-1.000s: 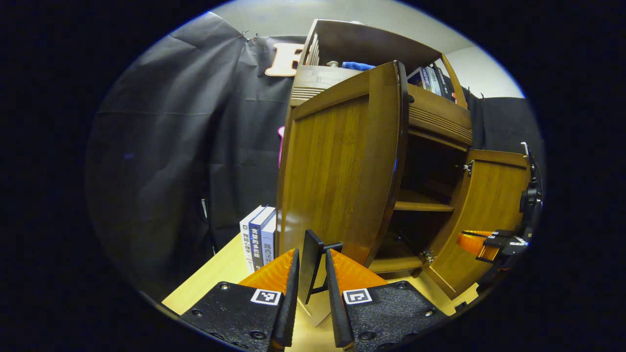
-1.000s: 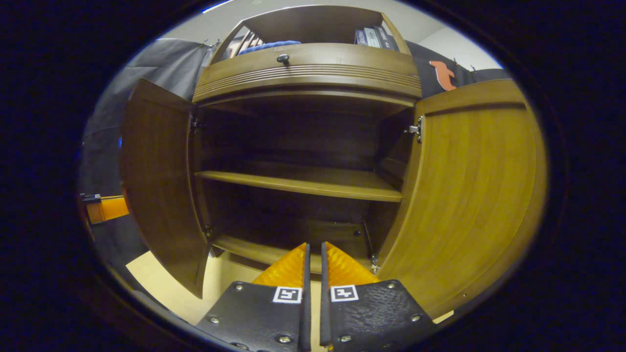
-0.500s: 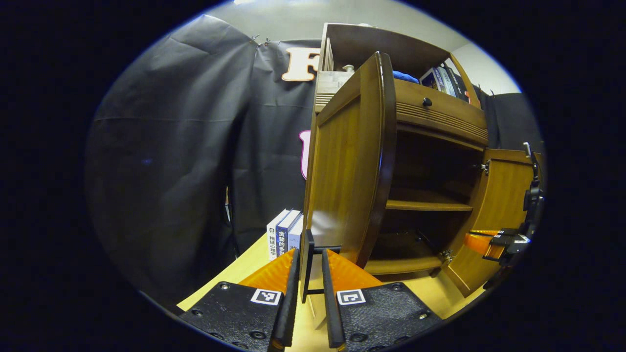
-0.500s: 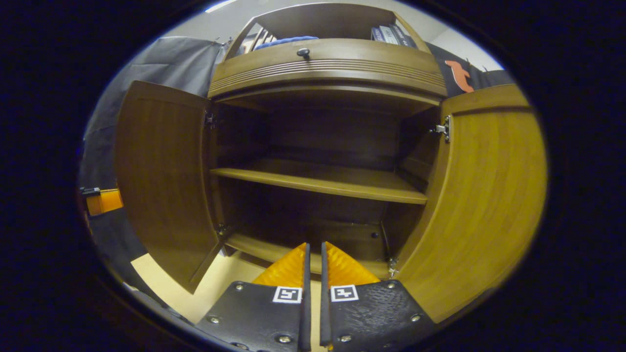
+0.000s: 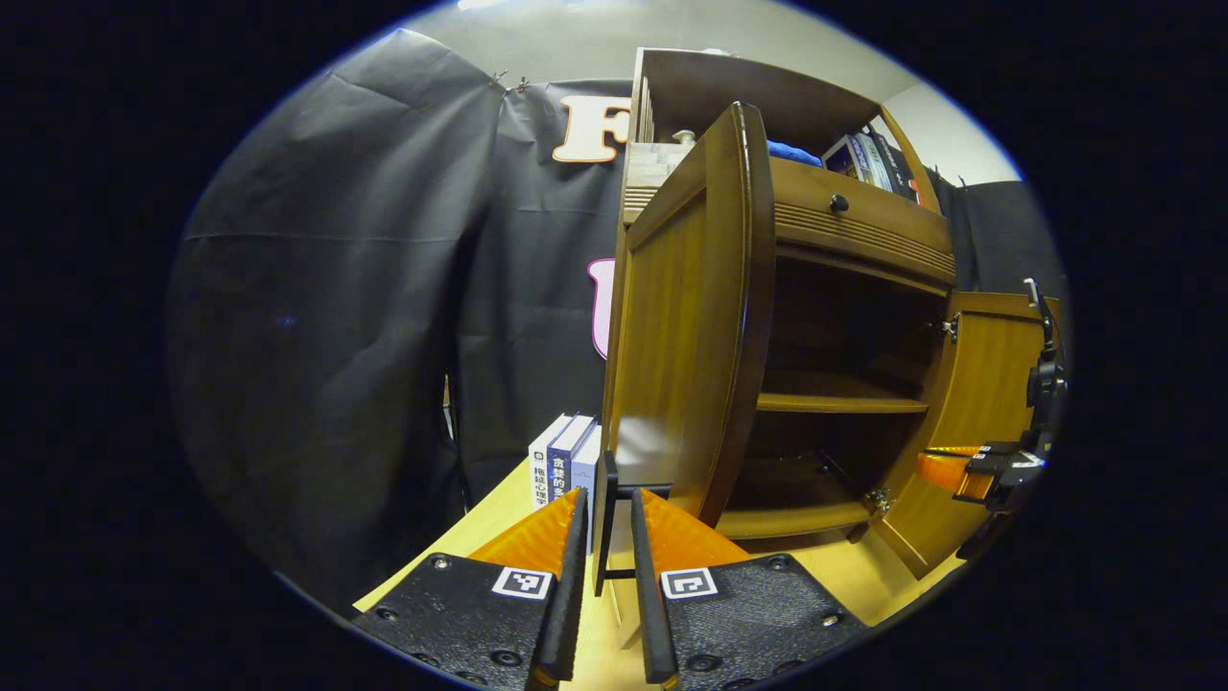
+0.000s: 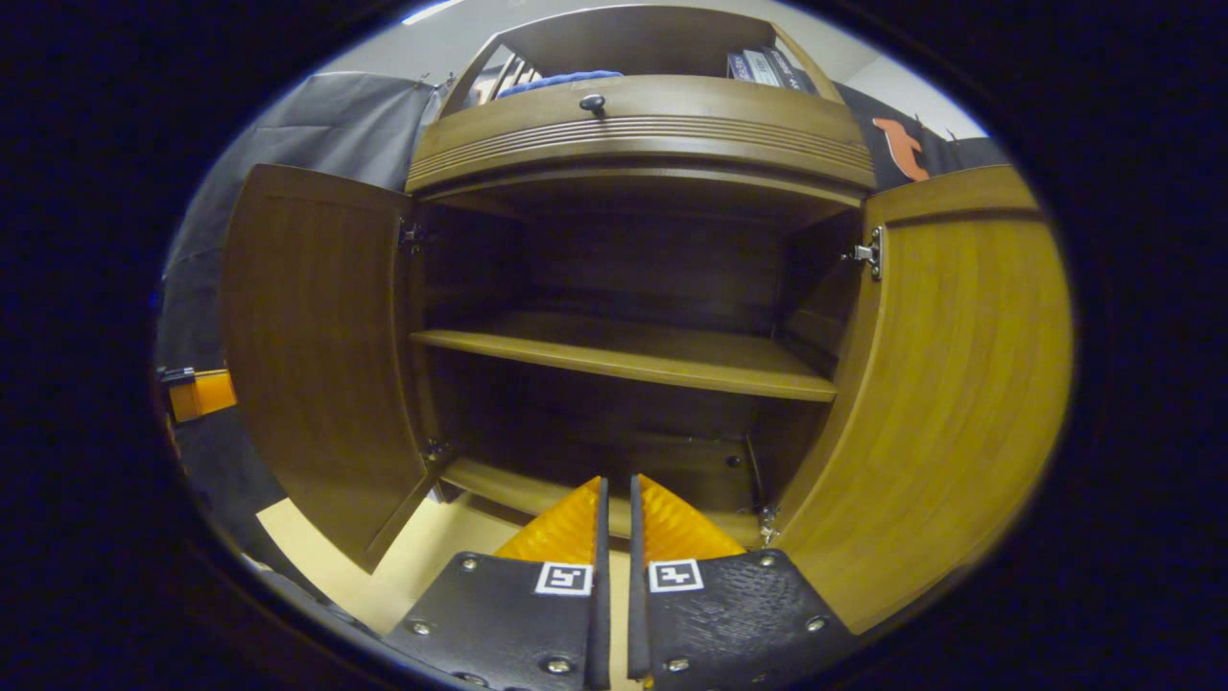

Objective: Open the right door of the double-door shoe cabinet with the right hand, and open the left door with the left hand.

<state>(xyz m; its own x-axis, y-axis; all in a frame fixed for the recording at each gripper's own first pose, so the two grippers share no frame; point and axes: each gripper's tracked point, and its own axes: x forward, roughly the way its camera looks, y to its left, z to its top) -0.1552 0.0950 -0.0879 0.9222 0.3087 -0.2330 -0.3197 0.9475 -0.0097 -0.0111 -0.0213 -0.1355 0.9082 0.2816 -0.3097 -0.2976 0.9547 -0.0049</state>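
Note:
The wooden shoe cabinet (image 6: 624,144) stands with both doors swung wide, showing a bare shelf (image 6: 624,357). In the left gripper view the left door (image 5: 681,336) is edge-on to me, and its black bar handle (image 5: 604,518) sits upright between my left gripper's (image 5: 607,523) fingers, which are closed onto it. The right door (image 5: 988,384) stands open at the far right, with the right gripper (image 5: 988,470) just in front of it. In the right gripper view my right gripper (image 6: 614,499) is shut on nothing and points at the cabinet's bottom ledge, between the left door (image 6: 317,355) and the right door (image 6: 950,384). The left gripper (image 6: 197,393) shows beyond the left door.
The cabinet rests on a pale wooden table (image 5: 863,576). A few books (image 5: 561,461) stand upright left of the cabinet behind the left door. Above the doors is a drawer with a dark knob (image 6: 593,101); books (image 5: 863,154) and a blue cloth (image 5: 791,151) lie on top.
The left door has swung further open with the handle in my left gripper, mostly in the first half second. The right gripper has drifted slightly and stays shut.

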